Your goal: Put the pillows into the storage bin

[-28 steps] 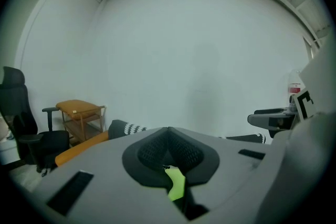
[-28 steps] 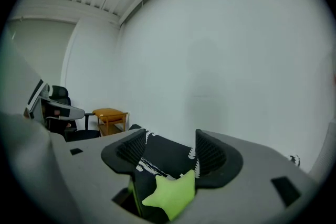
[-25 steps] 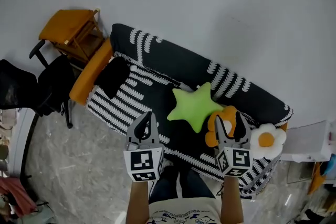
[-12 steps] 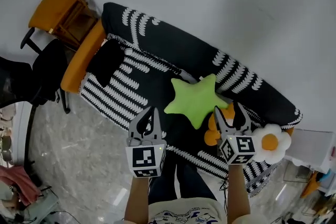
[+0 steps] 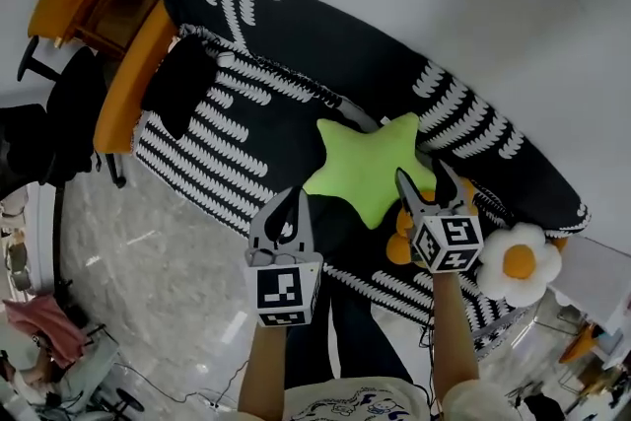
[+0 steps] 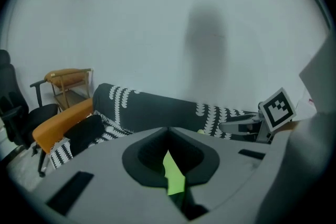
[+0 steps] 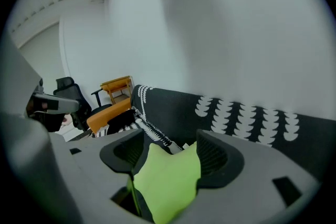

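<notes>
Both grippers have dropped toward the black-and-white sofa (image 5: pixel 296 44). The left gripper (image 5: pixel 293 198) has its jaws clenched together, empty. The green star pillow (image 5: pixel 370 168) lies just ahead of it and to its right. The right gripper (image 5: pixel 419 176) has its jaws spread wide, framing one arm of the star without touching it. An orange pillow (image 5: pixel 399 247) sits just beneath this gripper, a white flower pillow (image 5: pixel 518 263) to its right. The first pick-up looks imminent; no storage bin is in view.

Left gripper (image 6: pixel 168 128) jaws meet before the patterned sofa (image 6: pixel 152 109).
</notes>
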